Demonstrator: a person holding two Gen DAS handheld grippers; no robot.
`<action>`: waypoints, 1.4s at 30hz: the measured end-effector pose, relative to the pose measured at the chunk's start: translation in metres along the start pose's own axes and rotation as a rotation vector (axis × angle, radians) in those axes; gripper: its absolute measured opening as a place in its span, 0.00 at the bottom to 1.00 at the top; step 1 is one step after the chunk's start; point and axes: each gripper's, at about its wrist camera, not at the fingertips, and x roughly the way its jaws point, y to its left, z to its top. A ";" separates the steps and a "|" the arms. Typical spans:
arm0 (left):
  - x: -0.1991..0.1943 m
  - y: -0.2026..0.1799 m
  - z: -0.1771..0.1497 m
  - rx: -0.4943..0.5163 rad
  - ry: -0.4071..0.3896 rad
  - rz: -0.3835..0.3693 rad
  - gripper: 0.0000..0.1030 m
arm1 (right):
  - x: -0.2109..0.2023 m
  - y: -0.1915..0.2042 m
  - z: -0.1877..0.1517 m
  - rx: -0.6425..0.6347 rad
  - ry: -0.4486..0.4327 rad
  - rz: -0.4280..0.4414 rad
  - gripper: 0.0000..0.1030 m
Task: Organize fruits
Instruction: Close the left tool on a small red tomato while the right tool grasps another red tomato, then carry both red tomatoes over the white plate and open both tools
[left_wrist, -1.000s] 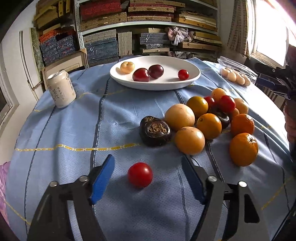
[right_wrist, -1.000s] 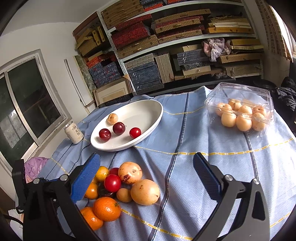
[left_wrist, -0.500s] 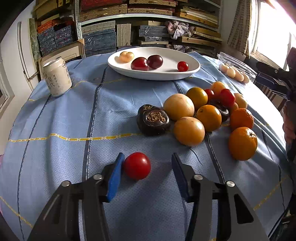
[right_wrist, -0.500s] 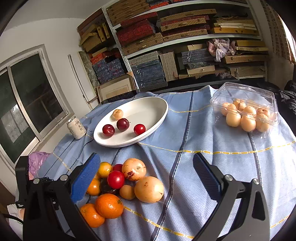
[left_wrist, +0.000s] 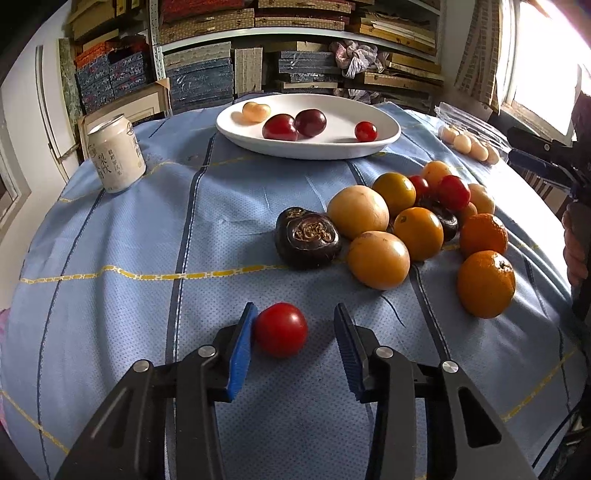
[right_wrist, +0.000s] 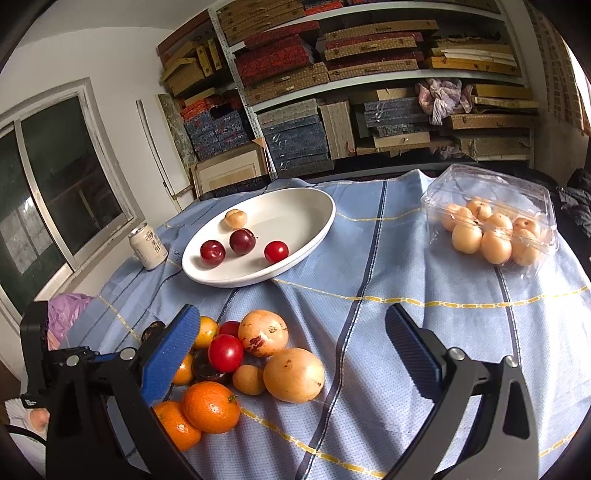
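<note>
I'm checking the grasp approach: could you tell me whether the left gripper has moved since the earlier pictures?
Yes: the left gripper advanced toward the white plate, its jaws narrowing around the red tomato.

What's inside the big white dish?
The white dish holds two dark red plums, one small red tomato and a pale yellowish fruit. Nothing is hidden; the rest is bare.

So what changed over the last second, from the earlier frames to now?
The left gripper moved in around the lone small red tomato on the blue tablecloth and narrowed; its left blue pad now looks to touch the tomato, the other is apart. Not yet gripped. The right gripper stayed open, drifting slightly. The white oval plate and the fruit pile did not move.
</note>
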 end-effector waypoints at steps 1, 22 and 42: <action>-0.001 -0.001 0.000 0.005 -0.003 0.001 0.26 | 0.001 0.002 -0.001 -0.013 0.001 -0.006 0.96; -0.003 -0.006 -0.002 0.006 -0.005 -0.015 0.25 | 0.045 0.072 -0.028 -0.268 0.194 0.037 0.33; -0.010 -0.006 -0.002 0.006 -0.047 -0.034 0.25 | 0.055 0.061 -0.021 -0.201 0.210 0.058 0.29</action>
